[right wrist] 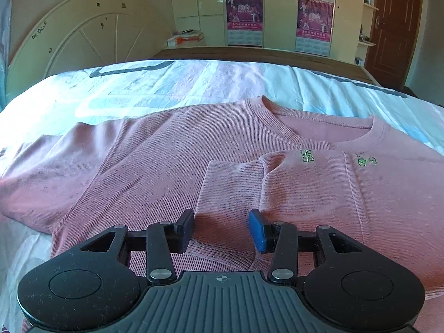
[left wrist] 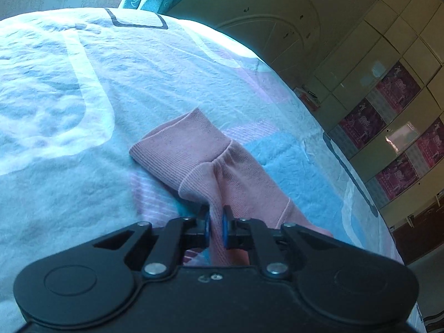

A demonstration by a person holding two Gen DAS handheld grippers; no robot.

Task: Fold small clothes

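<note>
A small pink ribbed sweater (right wrist: 172, 166) lies flat on the bed, neckline away from me. One sleeve is folded across its chest, with the cuff (right wrist: 230, 186) lying just ahead of my right gripper (right wrist: 222, 229), which is open and empty just above the cloth. In the left wrist view the other pink sleeve (left wrist: 236, 177) stretches over the sheet, its ribbed cuff (left wrist: 177, 147) ahead. My left gripper (left wrist: 216, 223) is shut on a pinched fold of that sleeve.
The bed sheet (left wrist: 83, 97) is white and pale blue, wrinkled. A cream headboard (right wrist: 83, 36) stands beyond the bed. Wardrobe doors with pink posters (right wrist: 244, 16) and a brown door (right wrist: 394, 27) line the far wall. The bed's edge (left wrist: 355, 177) drops off at the right.
</note>
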